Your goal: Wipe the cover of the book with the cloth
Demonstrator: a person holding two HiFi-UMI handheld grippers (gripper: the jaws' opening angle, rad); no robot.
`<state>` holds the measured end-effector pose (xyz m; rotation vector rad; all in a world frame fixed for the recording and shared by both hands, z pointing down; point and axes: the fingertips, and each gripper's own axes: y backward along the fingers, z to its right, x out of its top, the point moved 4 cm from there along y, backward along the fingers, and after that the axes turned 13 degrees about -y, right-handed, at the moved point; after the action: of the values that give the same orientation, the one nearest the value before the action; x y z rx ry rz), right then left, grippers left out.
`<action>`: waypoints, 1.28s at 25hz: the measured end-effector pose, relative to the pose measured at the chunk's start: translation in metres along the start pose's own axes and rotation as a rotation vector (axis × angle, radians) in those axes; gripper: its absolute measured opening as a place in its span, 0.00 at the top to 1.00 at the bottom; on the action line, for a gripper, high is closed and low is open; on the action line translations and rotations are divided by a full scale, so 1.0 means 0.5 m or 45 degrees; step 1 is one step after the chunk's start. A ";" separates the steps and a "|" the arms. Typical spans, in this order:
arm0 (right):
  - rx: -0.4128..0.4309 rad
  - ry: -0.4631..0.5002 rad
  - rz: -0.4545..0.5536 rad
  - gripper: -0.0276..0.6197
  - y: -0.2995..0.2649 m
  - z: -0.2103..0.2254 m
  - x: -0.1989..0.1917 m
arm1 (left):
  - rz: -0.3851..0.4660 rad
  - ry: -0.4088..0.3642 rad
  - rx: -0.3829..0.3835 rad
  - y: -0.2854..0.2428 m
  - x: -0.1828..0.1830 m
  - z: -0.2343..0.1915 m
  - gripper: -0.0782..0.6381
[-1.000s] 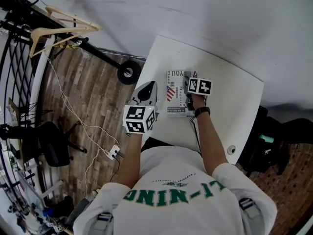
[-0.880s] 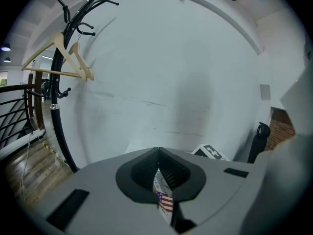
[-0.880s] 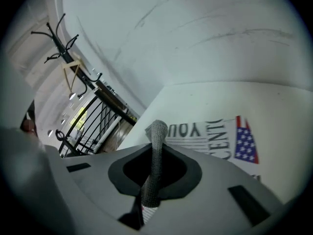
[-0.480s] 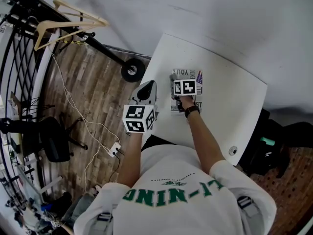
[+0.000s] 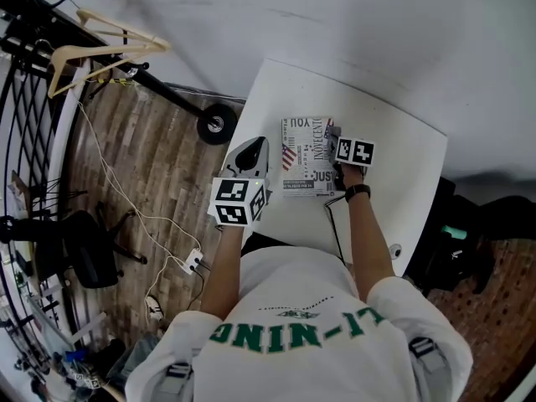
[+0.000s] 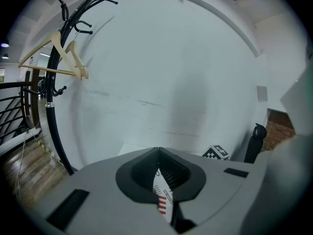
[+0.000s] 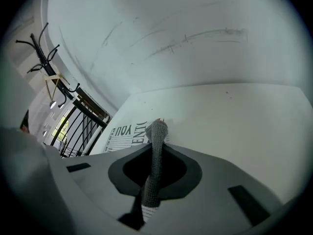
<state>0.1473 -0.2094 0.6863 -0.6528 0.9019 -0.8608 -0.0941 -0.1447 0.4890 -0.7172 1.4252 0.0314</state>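
1. Where my left arm ends, my left gripper point(image 5: 254, 149) has its jaws closed tip to tip with nothing between them. It sits just beside the left edge of the book, and a strip of the cover shows through the gap below the tips.
2. My right gripper point(image 5: 334, 134) is clamped on a grey knitted cloth point(image 7: 155, 151), which stands up between the jaws and pokes past their tips over the book's right edge. I cannot tell whether it touches the cover.
3. Between the two grippers lies the white paperback book with black lettering and a red-striped flag point(image 5: 306, 159), flat and closed.
4. It rests on a white table with rounded corners point(image 5: 394, 182).
5. Beyond, to the left, a black coat rack with pale wooden hangers point(image 5: 100, 53) stands over the wood floor.
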 end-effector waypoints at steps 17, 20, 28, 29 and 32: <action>0.221 0.152 -0.173 0.90 -0.068 -0.247 -0.132 | -0.006 0.015 0.050 0.021 -0.009 -0.018 0.88; 0.213 0.206 -0.215 0.90 -0.091 -0.272 -0.160 | -0.007 0.014 0.064 0.030 -0.011 -0.023 0.88; 0.180 0.175 -0.170 0.90 -0.067 -0.195 -0.130 | -0.003 0.018 0.062 0.030 -0.010 -0.024 0.88; 0.164 0.157 -0.154 0.90 -0.057 -0.172 -0.121 | -0.001 0.017 0.056 0.027 -0.009 -0.021 0.88; 0.101 0.075 -0.095 0.90 -0.023 -0.092 -0.085 | 0.001 0.013 0.037 0.020 -0.007 -0.009 0.88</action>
<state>0.0884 -0.1852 0.6901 -0.5977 0.8961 -0.9823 -0.1030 -0.1378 0.4880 -0.6936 1.4327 0.0077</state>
